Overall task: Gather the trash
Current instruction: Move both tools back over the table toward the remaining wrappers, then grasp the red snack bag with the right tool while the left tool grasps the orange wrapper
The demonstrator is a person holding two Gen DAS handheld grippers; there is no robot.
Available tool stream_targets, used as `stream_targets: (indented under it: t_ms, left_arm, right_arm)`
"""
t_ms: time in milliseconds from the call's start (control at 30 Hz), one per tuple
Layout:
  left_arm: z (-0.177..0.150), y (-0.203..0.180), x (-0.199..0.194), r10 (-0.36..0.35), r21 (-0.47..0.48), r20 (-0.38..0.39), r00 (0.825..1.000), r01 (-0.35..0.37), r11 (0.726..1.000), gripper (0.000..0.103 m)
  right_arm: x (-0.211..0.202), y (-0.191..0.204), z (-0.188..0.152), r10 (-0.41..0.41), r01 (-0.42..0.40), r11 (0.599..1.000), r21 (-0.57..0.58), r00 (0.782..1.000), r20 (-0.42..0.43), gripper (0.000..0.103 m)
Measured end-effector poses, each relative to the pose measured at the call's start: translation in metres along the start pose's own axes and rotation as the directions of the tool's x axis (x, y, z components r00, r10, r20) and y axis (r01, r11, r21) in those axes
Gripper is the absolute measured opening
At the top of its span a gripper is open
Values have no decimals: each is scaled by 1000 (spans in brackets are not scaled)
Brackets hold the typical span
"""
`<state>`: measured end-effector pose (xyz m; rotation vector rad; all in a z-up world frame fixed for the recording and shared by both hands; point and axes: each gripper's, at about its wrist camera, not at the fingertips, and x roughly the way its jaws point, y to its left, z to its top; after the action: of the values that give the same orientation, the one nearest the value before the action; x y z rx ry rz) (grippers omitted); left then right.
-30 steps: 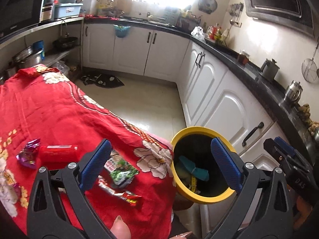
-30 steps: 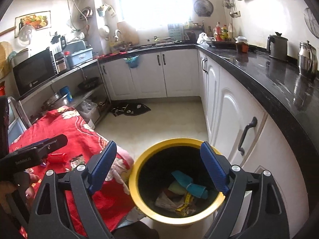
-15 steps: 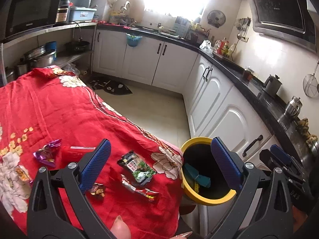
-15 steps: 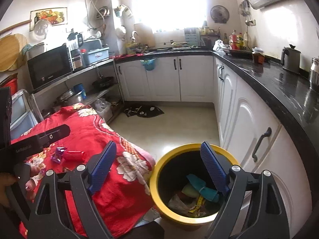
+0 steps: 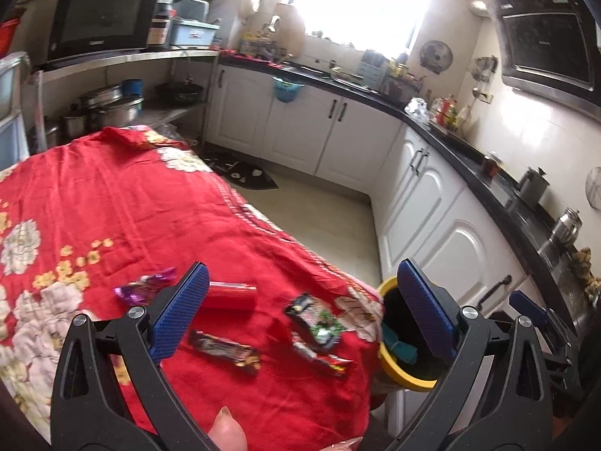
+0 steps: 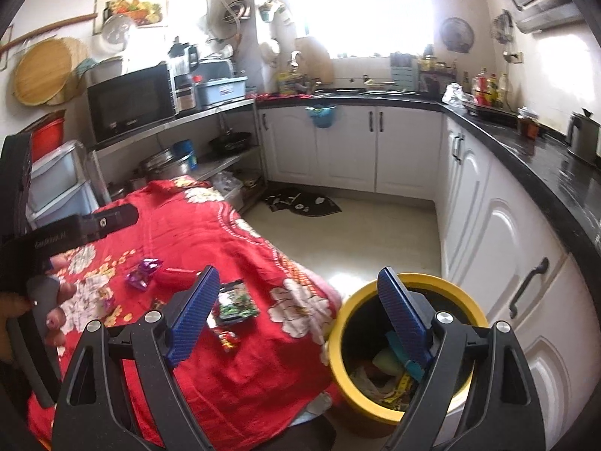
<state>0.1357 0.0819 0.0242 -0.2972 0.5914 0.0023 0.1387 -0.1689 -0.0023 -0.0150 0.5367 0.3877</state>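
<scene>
Several wrappers lie on the red flowered tablecloth (image 5: 112, 203): a purple foil wrapper (image 5: 144, 288), a red tube-shaped packet (image 5: 231, 295), a dark bar wrapper (image 5: 225, 349), a green and black packet (image 5: 317, 321) and a red strip wrapper (image 5: 326, 357). A yellow-rimmed bin (image 6: 402, 349) with trash inside stands on the floor at the table's corner; it also shows in the left wrist view (image 5: 402, 377). My left gripper (image 5: 300, 312) is open and empty above the wrappers. My right gripper (image 6: 296, 319) is open and empty, above the table corner and bin.
White cabinets (image 6: 503, 248) under a black counter (image 6: 544, 173) run along the right and back. A metal shelf (image 6: 176, 120) with a microwave and pots stands behind the table. A dark mat (image 6: 300, 203) lies on the tiled floor.
Both grippers have pulled back and up from the bin and swung left toward the table. More of the tablecloth and its wrappers now shows. Both stay open and empty.
</scene>
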Motion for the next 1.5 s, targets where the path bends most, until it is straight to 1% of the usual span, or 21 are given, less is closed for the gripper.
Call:
stream_targets:
  t_ms: [267, 400, 633, 867, 967, 1233, 1367, 1500]
  left_arm:
    - [-1, 44, -14, 77, -58, 10, 997, -77, 995, 92]
    - [-2, 69, -20, 125, -92, 12, 992, -123, 988, 92]
    - [-9, 103, -27, 188, -146, -6, 982, -186, 972, 92]
    - [-20, 140, -25, 205, -250, -62, 977, -214, 944, 92]
    - [-27, 157, -22, 210, -299, -91, 973, -228, 927, 92]
    - [-47, 184, -11, 228, -357, -163, 960, -273, 894, 92]
    - [-58, 195, 1, 216, -385, -200, 956, -280, 879, 92]
    - [-67, 203, 13, 177, -422, -232, 956, -263, 868, 92]
  right_arm:
    - [17, 24, -7, 54, -56, 997, -50, 997, -47, 83]
    - [30, 33, -12, 69, -75, 995, -64, 994, -80, 83]
    - [53, 42, -25, 82, -94, 992, -81, 987, -137, 83]
    - [72, 48, -37, 85, -103, 991, -89, 979, -185, 83]
    - [79, 50, -42, 86, -107, 990, -96, 975, -203, 83]
    - [95, 57, -54, 91, -119, 987, -107, 966, -241, 83]
    - [102, 59, -58, 95, -130, 984, -121, 961, -259, 83]
    - [114, 61, -63, 105, -144, 982, -119, 952, -289, 83]
